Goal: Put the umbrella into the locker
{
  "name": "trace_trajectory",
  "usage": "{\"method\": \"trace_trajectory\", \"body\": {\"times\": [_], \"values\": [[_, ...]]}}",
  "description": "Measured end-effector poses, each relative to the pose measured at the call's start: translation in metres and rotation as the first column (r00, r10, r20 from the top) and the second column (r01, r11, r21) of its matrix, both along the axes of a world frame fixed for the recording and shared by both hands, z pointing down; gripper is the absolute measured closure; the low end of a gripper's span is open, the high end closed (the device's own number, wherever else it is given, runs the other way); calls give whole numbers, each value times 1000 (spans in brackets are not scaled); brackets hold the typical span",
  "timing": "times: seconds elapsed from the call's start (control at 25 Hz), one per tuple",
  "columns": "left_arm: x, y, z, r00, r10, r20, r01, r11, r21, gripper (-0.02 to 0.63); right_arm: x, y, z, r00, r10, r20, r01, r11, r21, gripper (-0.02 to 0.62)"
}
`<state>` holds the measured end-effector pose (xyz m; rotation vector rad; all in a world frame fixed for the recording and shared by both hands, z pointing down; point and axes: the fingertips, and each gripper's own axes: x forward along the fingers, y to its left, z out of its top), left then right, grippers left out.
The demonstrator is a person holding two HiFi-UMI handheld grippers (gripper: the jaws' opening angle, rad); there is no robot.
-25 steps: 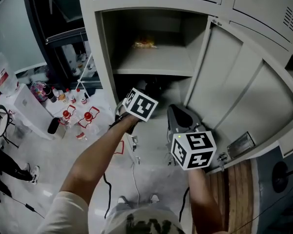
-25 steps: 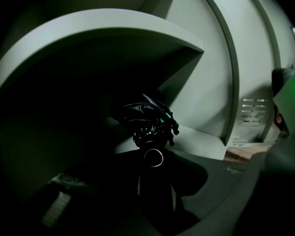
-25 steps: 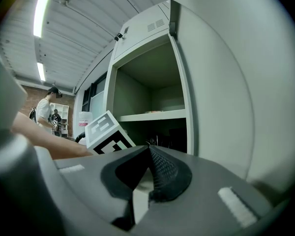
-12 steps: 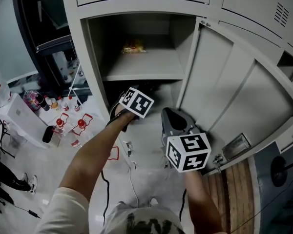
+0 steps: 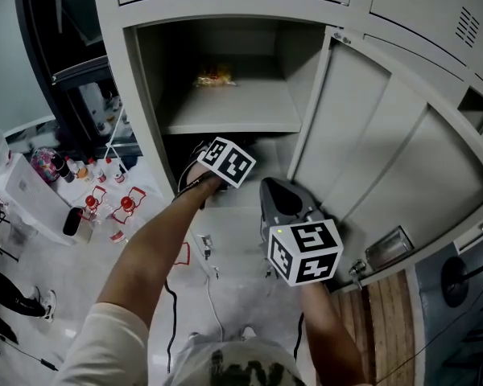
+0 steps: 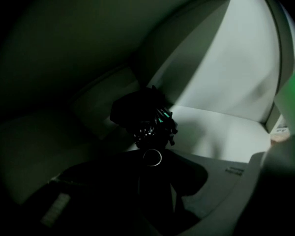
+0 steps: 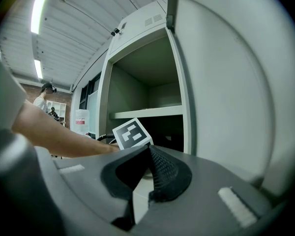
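Locker [image 5: 249,115] door [image 5: 386,159] open. Left gripper [image 6: 153,167] in the dark lower compartment, pinching the umbrella [image 6: 143,116]. Right gripper [image 7: 148,154] pressed together, empty, beside the door. Floor [image 5: 157,219] cluttered.

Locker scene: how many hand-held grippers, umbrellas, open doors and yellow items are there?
Hand-held grippers: 2, left hand-held gripper and right hand-held gripper
Umbrella: 1
Open door: 1
Yellow item: 1
Total: 5

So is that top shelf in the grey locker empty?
No, a small crinkly yellow-orange packet lies near the back of the pale grey metal upper shelf.
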<state>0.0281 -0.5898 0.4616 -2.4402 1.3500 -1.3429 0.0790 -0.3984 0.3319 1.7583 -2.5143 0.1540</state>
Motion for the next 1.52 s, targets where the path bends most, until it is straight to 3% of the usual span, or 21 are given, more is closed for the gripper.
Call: {"method": "trace_trajectory", "body": {"times": [0.16,0.72,0.88,1.16,1.4,1.52], "values": [[0,-7,-1,999,6,43,-7,1000,20,453,-1,-2,0,1000,-4,-1,4,1000,-3,601],[1,-7,0,998,9,62,-12,999,36,448,-4,0,0,1000,-25,-3,25,1000,-3,602],[1,-4,-1,999,14,38,-15,999,30,446,-3,2,-1,1000,-30,1,30,1000,-4,601],[2,5,-9,1000,27,-9,-26,999,44,362,-6,6,2,999,-48,9,48,999,-12,601],[5,25,-30,997,79,-19,-77,992,96,360,-8,11,7,999,-47,25,48,998,-28,601],[3,38,-38,994,90,-63,-84,991,100,360,-8,13,7,999,-32,28,33,999,-30,601]]}}
